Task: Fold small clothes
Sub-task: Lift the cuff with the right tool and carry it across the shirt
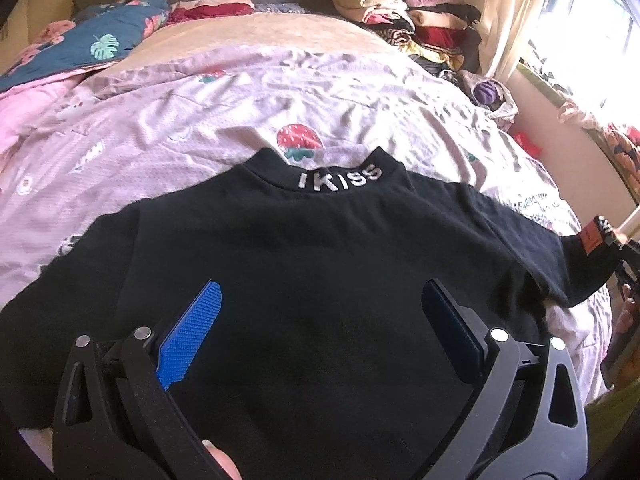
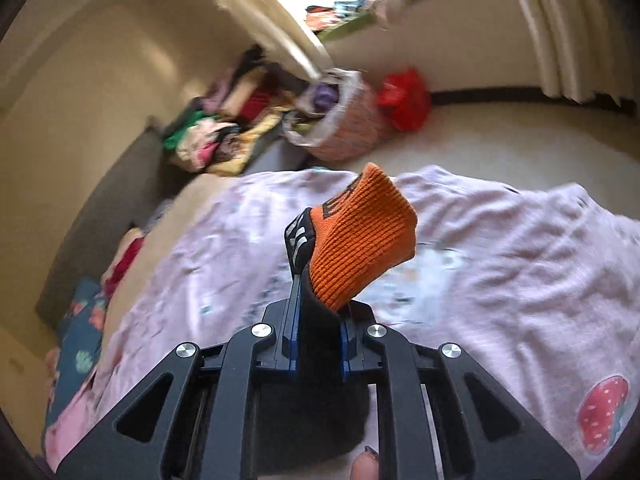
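Observation:
A small black sweater (image 1: 320, 248) with "IKISS" on its collar lies spread on the pink strawberry-print bedsheet (image 1: 180, 120). My left gripper (image 1: 320, 316) is open and hovers over the sweater's body, blue pads wide apart. My right gripper (image 2: 318, 296) is shut on the sweater's right sleeve, whose orange ribbed cuff (image 2: 360, 236) sticks up beyond the fingers. In the left wrist view the cuff (image 1: 592, 238) and right gripper show at the far right edge, with the sleeve stretched out sideways.
A pile of folded clothes (image 1: 408, 12) sits at the head of the bed by the curtain. A floral blue quilt (image 1: 92, 40) lies at the far left. A basket of clothes (image 2: 340, 120) and a red bag (image 2: 404, 98) stand on the floor beyond the bed.

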